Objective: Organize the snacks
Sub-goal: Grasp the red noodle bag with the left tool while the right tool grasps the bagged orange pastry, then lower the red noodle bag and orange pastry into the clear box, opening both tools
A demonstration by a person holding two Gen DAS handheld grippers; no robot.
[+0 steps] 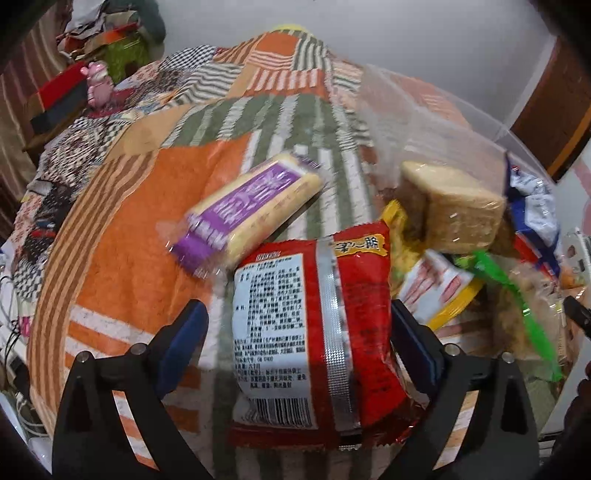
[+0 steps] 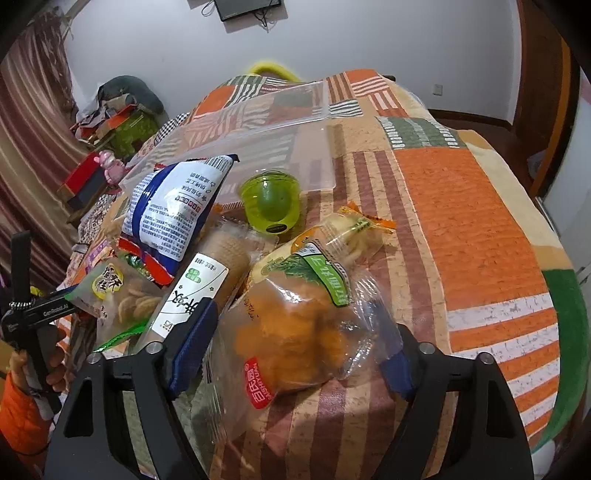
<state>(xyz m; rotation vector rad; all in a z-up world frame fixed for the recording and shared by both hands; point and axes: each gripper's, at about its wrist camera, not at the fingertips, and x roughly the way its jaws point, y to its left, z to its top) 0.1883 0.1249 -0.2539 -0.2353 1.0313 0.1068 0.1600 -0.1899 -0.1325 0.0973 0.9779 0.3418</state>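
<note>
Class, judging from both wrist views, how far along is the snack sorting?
Done: little; the clear plastic bin looks empty. In hand: the left gripper stands open around the red packet; the right gripper brackets the orange snack bag. Left: the purple-label cake and the green jelly cup.

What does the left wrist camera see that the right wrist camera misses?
Only the left view: a red packet between the open left gripper and a purple-wrapped biscuit pack. Only the right view: a green cup, an orange snack bag between the right gripper's fingers, and a wall screen. Both show the patchwork cloth, the clear bin and the blue-white bag.
</note>
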